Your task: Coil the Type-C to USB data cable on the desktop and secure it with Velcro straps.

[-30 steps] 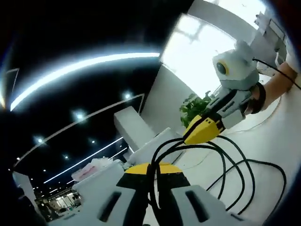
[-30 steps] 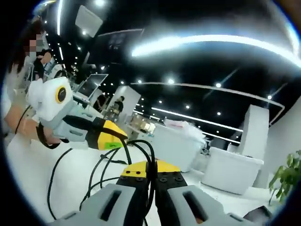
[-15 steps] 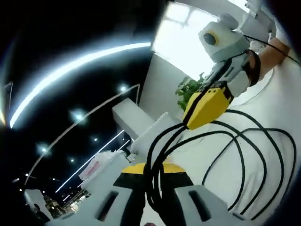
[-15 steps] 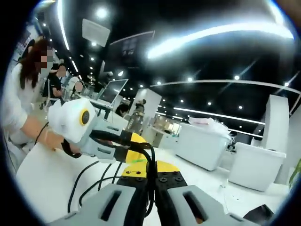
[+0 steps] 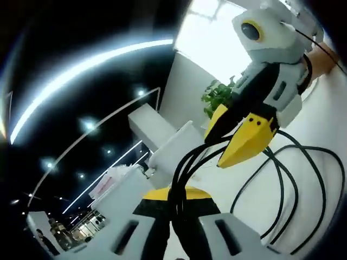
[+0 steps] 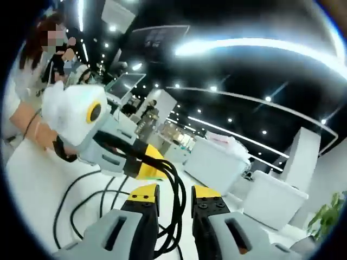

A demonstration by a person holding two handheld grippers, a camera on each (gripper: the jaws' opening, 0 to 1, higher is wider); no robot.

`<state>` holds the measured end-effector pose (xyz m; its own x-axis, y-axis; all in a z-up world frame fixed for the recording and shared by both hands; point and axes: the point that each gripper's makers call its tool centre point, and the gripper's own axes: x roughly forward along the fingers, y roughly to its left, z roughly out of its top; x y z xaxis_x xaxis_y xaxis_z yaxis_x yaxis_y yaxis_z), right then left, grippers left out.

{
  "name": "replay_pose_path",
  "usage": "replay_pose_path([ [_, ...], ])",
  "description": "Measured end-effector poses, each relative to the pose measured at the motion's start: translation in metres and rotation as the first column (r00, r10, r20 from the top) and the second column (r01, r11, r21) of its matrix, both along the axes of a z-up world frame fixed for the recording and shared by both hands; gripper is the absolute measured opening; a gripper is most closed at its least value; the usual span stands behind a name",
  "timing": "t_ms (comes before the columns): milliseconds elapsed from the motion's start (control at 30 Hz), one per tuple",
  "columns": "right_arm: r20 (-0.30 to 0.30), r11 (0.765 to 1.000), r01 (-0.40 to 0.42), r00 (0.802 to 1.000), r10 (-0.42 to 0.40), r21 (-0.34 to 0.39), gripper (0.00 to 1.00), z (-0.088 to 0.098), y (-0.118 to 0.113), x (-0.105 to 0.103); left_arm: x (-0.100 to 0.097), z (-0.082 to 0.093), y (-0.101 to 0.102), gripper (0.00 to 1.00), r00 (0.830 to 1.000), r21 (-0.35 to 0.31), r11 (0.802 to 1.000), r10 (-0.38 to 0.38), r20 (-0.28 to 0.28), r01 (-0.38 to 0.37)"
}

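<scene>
Black loops of thin data cable (image 5: 181, 179) sit pinched between my left gripper's (image 5: 174, 201) closed yellow-tipped jaws at bottom centre, while my right gripper (image 6: 174, 196) has its jaws spread around the bundle, further loops trailing across the white desktop (image 5: 320, 135) beyond.

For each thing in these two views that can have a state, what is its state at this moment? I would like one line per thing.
Left tool: shut on the black cable.
Right tool: open, jaws apart, the cable strands running through the gap.
Black cable: gathered in several loops, hanging over the white desktop, not strapped.
Velcro strap: I cannot make it out.
</scene>
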<state>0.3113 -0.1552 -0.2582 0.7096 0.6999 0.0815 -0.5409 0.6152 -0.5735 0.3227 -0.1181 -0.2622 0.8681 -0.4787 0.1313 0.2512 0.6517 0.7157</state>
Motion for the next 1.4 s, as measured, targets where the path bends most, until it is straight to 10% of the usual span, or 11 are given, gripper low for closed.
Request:
replay_pose_path([
  [567, -0.184, 0.989, -0.133, 0.973, 0.142, 0.063, 0.03, -0.015, -0.003, -0.001, -0.01, 0.0, -0.016, 0.08, 0.997, 0.064, 0.998, -0.031, 0.068, 0.027],
  [767, -0.25, 0.953, -0.151, 0.943, 0.219, 0.264, 0.13, 0.003, -0.002, -0.007, 0.0, -0.002, 0.0, 0.05, 1.0, 0.037, 0.999, 0.011, 0.013, -0.012],
  [967, -0.29, 0.864, -0.112, 0.914, 0.283, 0.491, 0.14, 0.037, -0.032, 0.001, 0.005, 0.012, 0.03, 0.04, 0.998, -0.11, 0.992, 0.054, -0.025, -0.057],
  [1167, -0.467, 0.946, 0.036, 0.875, 0.126, 0.322, 0.2, -0.017, -0.048, 0.039, 0.001, 0.026, 0.04, 0.04, 0.998, -0.157, 0.986, 0.062, -0.009, -0.063],
  [1400, -0.535, 0.967, 0.017, 0.835, 0.127, 0.256, 0.21, -0.043, -0.039, 0.031, 0.007, 0.049, 0.058, 0.04, 0.995, -0.223, 0.971, 0.096, 0.011, -0.091],
])
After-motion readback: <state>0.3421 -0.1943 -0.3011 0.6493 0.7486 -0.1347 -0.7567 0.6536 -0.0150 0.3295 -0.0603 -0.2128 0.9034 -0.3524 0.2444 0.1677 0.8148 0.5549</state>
